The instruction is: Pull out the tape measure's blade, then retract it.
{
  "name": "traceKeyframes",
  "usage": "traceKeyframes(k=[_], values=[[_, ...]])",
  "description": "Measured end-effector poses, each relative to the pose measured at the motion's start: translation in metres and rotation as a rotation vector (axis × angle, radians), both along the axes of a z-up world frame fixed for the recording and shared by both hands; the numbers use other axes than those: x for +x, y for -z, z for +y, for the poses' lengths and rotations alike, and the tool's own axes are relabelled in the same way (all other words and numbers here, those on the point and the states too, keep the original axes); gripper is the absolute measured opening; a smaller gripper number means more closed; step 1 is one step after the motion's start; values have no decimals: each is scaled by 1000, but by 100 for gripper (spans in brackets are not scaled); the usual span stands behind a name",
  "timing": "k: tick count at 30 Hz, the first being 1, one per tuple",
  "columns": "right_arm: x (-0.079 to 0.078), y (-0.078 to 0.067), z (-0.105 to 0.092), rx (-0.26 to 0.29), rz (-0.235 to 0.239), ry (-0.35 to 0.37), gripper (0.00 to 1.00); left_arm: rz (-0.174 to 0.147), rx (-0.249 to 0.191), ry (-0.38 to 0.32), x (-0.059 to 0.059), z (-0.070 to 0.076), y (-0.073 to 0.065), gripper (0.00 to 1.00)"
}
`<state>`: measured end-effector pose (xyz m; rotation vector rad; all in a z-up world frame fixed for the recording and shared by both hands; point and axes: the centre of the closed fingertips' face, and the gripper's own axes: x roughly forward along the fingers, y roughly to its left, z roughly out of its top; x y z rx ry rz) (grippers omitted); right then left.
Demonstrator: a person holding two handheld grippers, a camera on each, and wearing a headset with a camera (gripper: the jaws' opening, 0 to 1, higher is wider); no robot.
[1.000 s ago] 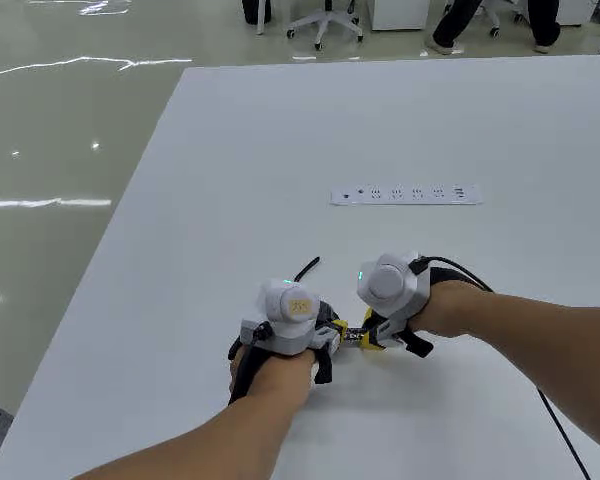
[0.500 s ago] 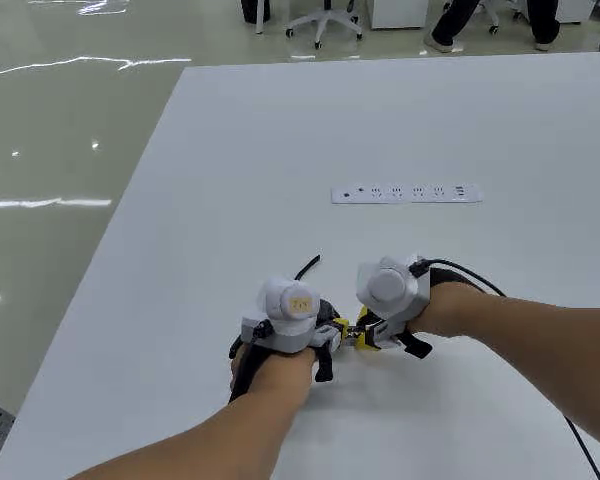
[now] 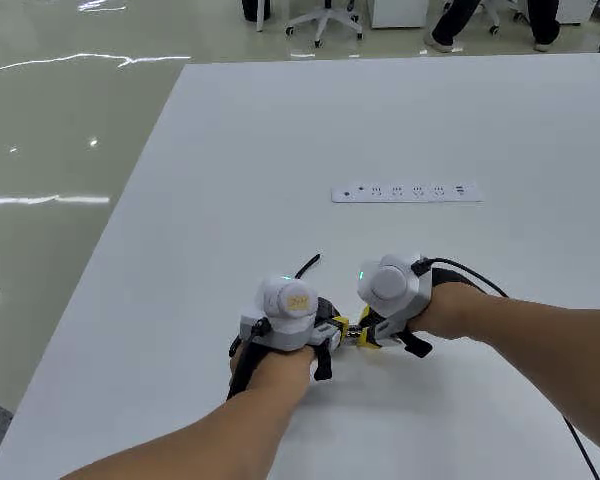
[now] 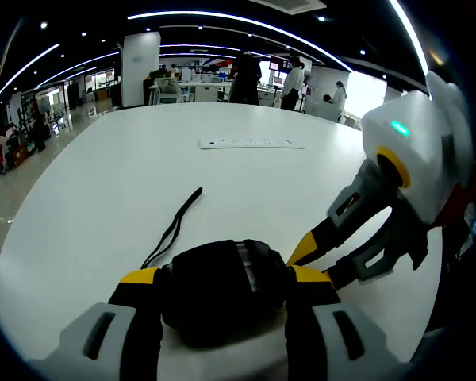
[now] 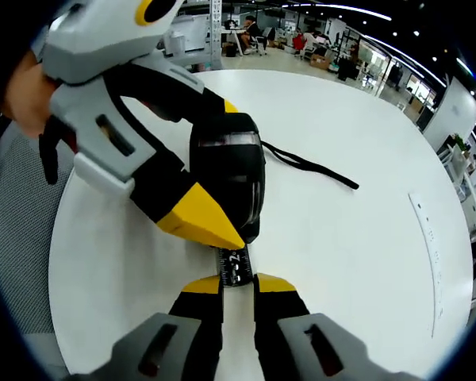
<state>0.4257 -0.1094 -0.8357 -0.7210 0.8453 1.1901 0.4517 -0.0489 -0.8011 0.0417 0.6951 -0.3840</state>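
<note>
Left gripper [image 4: 222, 278] is clamped across the black tape measure [image 5: 226, 171]. It pins the case on the white bench [image 3: 280, 150], probably so the body can't slide when the tape is drawn. Right gripper [image 5: 238, 283], jaws nearly closed, pinches the short exposed stretch of blade [image 5: 236, 260] just outside the case mouth, placed for the pull, I judge. A numeral 2 reads on the blade; no brand is legible on the case. The wrist strap [image 5: 309, 167] trails behind, and a power strip [image 3: 405, 193] lies well apart.
</note>
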Motion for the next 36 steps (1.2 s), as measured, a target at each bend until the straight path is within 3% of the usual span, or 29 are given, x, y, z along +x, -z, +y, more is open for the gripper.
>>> traceKeyframes(k=[27, 36], values=[[3, -2, 21, 72, 8, 29, 13, 13, -42, -2, 4, 1, 0, 59], [4, -1, 22, 62, 0, 6, 13, 16, -48, -2, 4, 0, -1, 59]])
